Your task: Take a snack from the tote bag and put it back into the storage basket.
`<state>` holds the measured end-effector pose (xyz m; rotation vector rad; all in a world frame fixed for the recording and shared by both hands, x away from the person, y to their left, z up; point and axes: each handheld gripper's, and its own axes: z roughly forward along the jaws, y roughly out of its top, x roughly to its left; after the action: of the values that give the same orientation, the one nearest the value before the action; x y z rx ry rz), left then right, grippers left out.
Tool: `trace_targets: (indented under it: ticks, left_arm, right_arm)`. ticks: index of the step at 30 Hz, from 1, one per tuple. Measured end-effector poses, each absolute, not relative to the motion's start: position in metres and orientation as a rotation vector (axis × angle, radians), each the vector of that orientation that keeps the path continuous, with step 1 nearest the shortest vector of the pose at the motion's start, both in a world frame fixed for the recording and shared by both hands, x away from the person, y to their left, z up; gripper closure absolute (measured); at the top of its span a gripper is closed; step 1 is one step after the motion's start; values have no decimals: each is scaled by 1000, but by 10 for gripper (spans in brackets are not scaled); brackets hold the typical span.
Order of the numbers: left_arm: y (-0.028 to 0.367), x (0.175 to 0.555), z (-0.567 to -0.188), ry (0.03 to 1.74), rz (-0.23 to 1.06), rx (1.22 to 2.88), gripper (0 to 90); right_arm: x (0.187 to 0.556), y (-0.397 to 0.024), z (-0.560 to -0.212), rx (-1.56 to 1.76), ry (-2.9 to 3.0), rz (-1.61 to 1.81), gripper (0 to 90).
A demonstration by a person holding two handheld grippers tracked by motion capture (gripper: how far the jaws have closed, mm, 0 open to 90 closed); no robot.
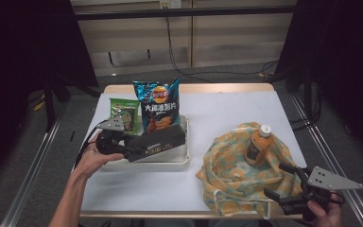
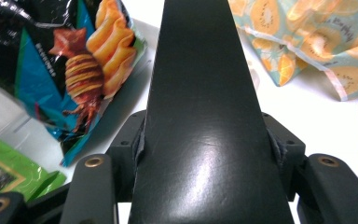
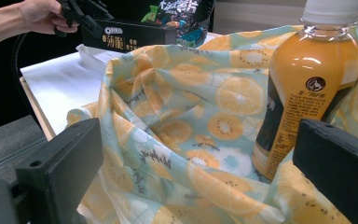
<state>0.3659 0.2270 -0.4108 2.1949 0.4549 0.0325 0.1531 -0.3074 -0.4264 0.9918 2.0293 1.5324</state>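
My left gripper (image 1: 132, 152) is shut on a long black biscuit box (image 1: 163, 140), held slantwise just over the white tray (image 1: 179, 161). In the left gripper view the box (image 2: 205, 116) runs up between the jaws, whose pads press on its sides. My right gripper (image 1: 279, 180) stands open at the front right, against the near side of an orange fruit-print cloth bag (image 1: 236, 161). An orange juice bottle (image 1: 259, 144) with a white cap stands upright in the bag. In the right gripper view the bottle (image 3: 312, 88) rises beyond the spread jaws, with the bag's cloth (image 3: 182, 116) between them.
A blue crisp bag (image 1: 158, 106) and a green snack packet (image 1: 125, 116) stand upright at the back of the tray. The white table top runs bare between tray and cloth bag. Metal rails line the floor on both sides.
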Motion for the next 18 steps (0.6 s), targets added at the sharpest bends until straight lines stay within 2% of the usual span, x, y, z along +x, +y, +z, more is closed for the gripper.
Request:
trace_targets:
  ticks: [18]
  left_arm:
    - [221,376,-436,475,6,2243,428]
  right_arm:
    - [156,-308,-428,998,2041,1528,11]
